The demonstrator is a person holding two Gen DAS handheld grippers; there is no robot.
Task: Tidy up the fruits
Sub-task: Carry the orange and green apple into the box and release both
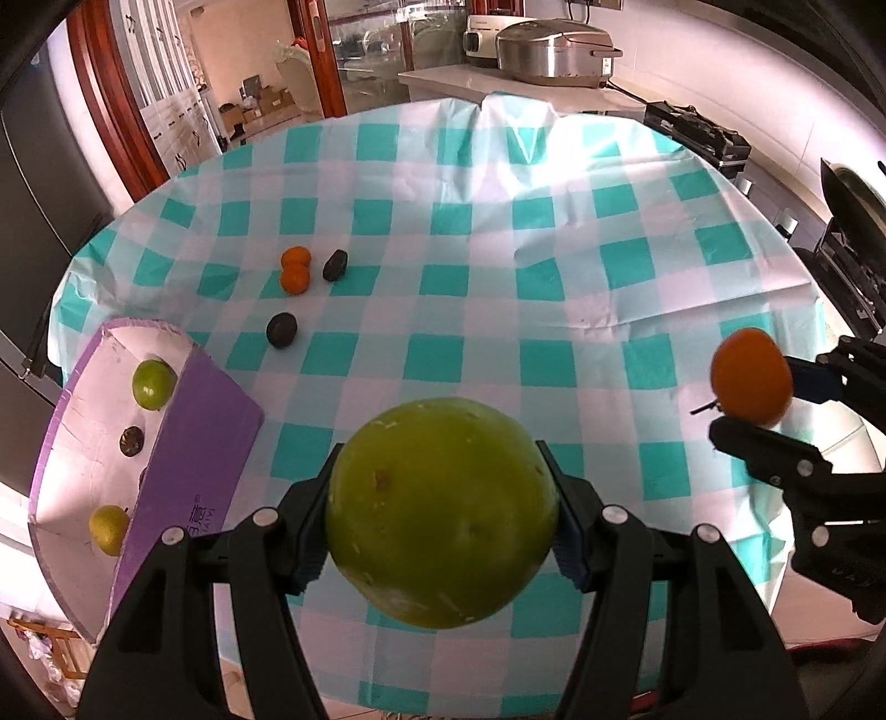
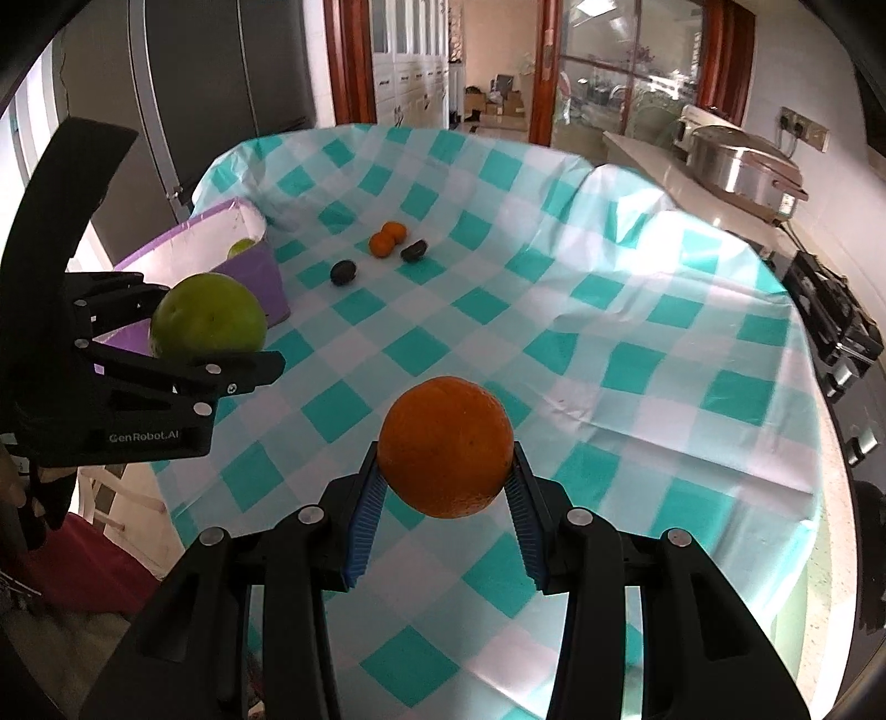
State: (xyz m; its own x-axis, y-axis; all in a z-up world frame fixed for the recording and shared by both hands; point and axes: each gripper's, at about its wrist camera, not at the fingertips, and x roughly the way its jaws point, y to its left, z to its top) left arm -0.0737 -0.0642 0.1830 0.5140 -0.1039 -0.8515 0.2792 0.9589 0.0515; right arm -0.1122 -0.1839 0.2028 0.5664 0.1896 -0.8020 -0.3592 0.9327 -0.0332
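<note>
The left tool [image 1: 442, 512] is gripping a large green fruit [image 1: 442, 512] between its blue-padded fingers, holding it up above the checked teal-and-white cloth of the worktop [image 1: 498, 288], low in the centre of the left wrist view. The right tool [image 2: 447, 446] is clamping a big orange [image 2: 447, 446] the same way, lifted clear of the cloth, and in the left wrist view it is showing at the far right edge. At the left of that view a purple box [image 1: 205, 437] with a white inside is sitting on the worktop, holding two small green fruits [image 1: 153, 383] and a dark round fruit [image 1: 132, 441]. Further back, toward the upper left of the cloth, two small oranges [image 1: 294, 270] are lying touching each other, with one dark fruit [image 1: 335, 265] just beside them and another dark fruit [image 1: 282, 330] nearer the box. A silver cooker [image 1: 556, 51] is standing on the counter beyond.
</note>
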